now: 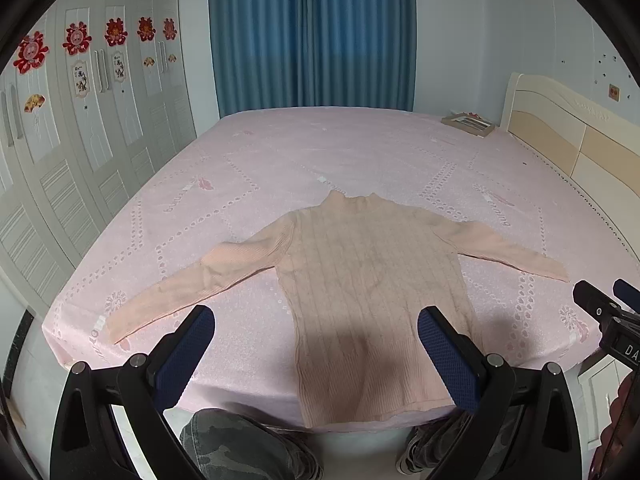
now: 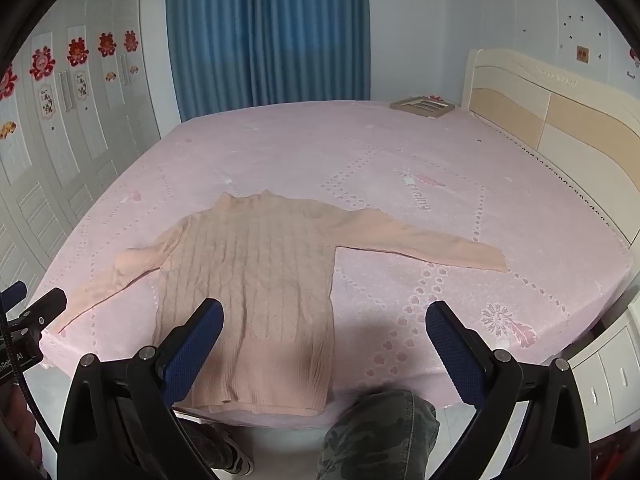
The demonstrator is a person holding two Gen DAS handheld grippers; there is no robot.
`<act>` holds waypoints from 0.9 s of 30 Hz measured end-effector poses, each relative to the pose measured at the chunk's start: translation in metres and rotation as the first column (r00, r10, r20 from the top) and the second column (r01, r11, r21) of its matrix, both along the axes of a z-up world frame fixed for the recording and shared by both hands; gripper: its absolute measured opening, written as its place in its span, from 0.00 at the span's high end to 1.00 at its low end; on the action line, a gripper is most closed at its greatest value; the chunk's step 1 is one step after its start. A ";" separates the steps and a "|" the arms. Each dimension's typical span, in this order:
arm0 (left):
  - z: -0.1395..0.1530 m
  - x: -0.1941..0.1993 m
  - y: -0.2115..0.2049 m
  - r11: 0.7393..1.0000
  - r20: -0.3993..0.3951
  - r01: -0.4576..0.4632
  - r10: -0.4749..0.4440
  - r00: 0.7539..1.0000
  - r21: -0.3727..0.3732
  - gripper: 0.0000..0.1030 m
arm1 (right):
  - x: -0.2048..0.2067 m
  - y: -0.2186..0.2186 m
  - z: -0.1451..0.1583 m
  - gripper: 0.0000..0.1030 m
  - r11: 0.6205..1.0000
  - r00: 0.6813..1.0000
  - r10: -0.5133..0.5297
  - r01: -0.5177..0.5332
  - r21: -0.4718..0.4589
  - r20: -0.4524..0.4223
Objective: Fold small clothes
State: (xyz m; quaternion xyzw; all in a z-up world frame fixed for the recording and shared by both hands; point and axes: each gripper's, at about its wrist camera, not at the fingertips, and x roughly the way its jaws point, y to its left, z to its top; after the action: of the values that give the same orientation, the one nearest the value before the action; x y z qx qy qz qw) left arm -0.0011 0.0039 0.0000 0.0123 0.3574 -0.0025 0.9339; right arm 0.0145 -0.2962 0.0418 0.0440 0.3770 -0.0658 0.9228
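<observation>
A small peach ribbed knit sweater lies flat on the pink bed, collar away from me, both sleeves spread out sideways, hem at the near edge. My left gripper hangs open above the hem's left part, with nothing between its blue pads. From the right wrist the same sweater shows left of centre, its right sleeve stretched out across the sheet. The right gripper is open over the hem's right corner and holds nothing. Each gripper shows at the edge of the other's view.
A picture frame lies at the bed's far right corner by the cream headboard. White wardrobe doors line the left wall, blue curtains hang behind. A white cabinet stands right of the bed. A person's camouflage-trousered legs are below.
</observation>
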 end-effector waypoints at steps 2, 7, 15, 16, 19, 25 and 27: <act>0.000 0.000 0.001 1.000 0.000 -0.002 0.002 1.000 -0.003 0.00 | 0.000 0.001 0.000 0.03 1.000 1.000 -0.001 0.001 0.004 -0.001; -0.001 -0.001 0.003 1.000 -0.002 -0.004 0.004 1.000 -0.002 0.00 | -0.002 0.004 -0.002 0.03 1.000 1.000 0.005 -0.005 0.010 -0.001; -0.001 0.000 0.006 1.000 -0.006 -0.012 0.012 1.000 0.000 0.00 | -0.006 0.006 -0.003 0.03 1.000 1.000 0.010 -0.010 0.016 -0.003; 0.000 0.000 0.006 1.000 -0.006 -0.014 0.014 1.000 0.001 0.00 | -0.006 0.007 -0.003 0.03 1.000 1.000 0.011 -0.011 0.016 -0.003; 0.000 0.000 0.006 1.000 -0.008 -0.015 0.015 1.000 0.000 0.00 | -0.006 0.007 -0.004 0.03 1.000 1.000 0.012 -0.011 0.019 -0.004; -0.001 0.001 0.006 1.000 -0.009 -0.016 0.016 1.000 -0.001 0.00 | -0.007 0.012 -0.005 0.03 1.000 1.000 0.018 -0.018 0.019 -0.004; -0.002 0.001 0.007 1.000 -0.012 -0.016 0.016 1.000 -0.006 0.00 | -0.008 0.012 -0.005 0.03 1.000 1.000 0.019 -0.019 0.018 -0.001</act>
State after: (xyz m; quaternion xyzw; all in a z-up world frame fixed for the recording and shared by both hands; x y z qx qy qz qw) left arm -0.0001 0.0107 -0.0015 0.0065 0.3629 0.0035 0.9318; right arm 0.0064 -0.2838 0.0371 0.0486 0.3786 -0.0536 0.9227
